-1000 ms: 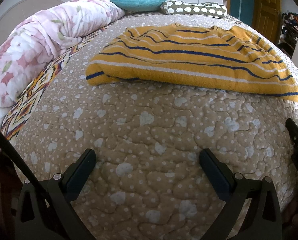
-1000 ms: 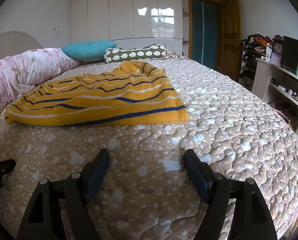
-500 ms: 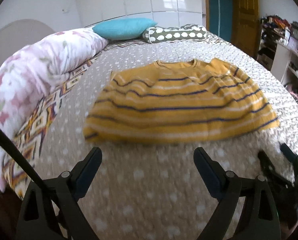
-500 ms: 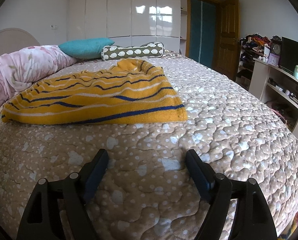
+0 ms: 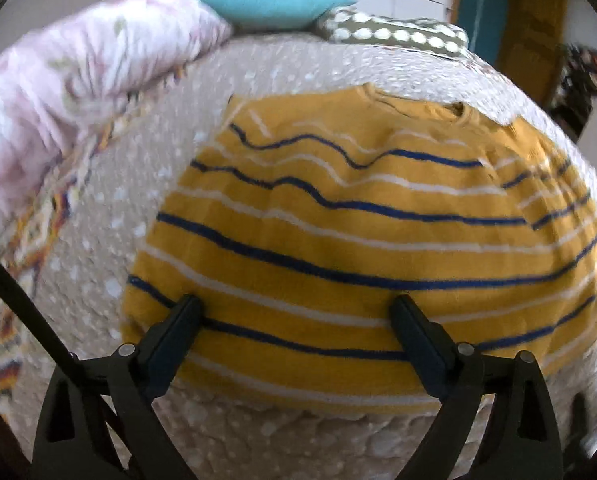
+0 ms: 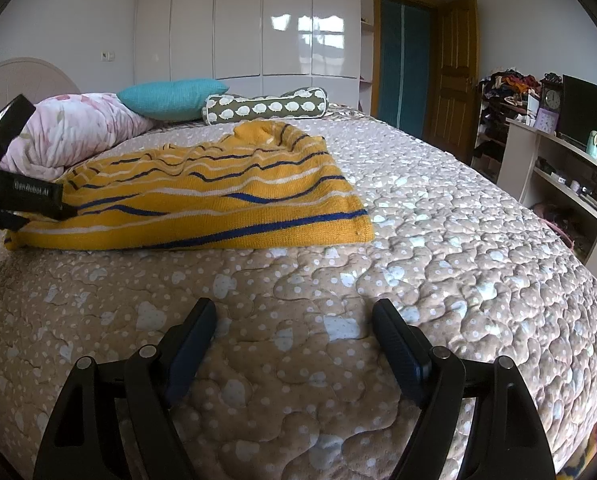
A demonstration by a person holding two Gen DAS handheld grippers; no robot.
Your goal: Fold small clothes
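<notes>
A yellow sweater [image 5: 358, 240] with blue and white stripes lies flat on the beige quilted bed [image 5: 258, 440], neckline at the far side. My left gripper [image 5: 296, 304] hovers over the sweater's near hem toward its left corner. Its jaws are opening wide, with both fingertips above the fabric and nothing pressed between them. The right wrist view shows the same sweater [image 6: 218, 196], with the left gripper's black body [image 6: 26, 194] at its left end. My right gripper [image 6: 292, 316] is open over bare quilt [image 6: 438, 240], short of the sweater.
A pink floral duvet [image 5: 78, 80] is heaped along the bed's left side. A teal pillow [image 5: 274, 4] and a dotted bolster [image 5: 394, 32] lie at the head. Right of the bed stands a shelf unit [image 6: 558, 168] with a clock and clutter.
My left gripper has moved forward from the bare quilt to over the sweater's near hem and now shows at the left edge of the right wrist view. The right gripper has stayed put.
</notes>
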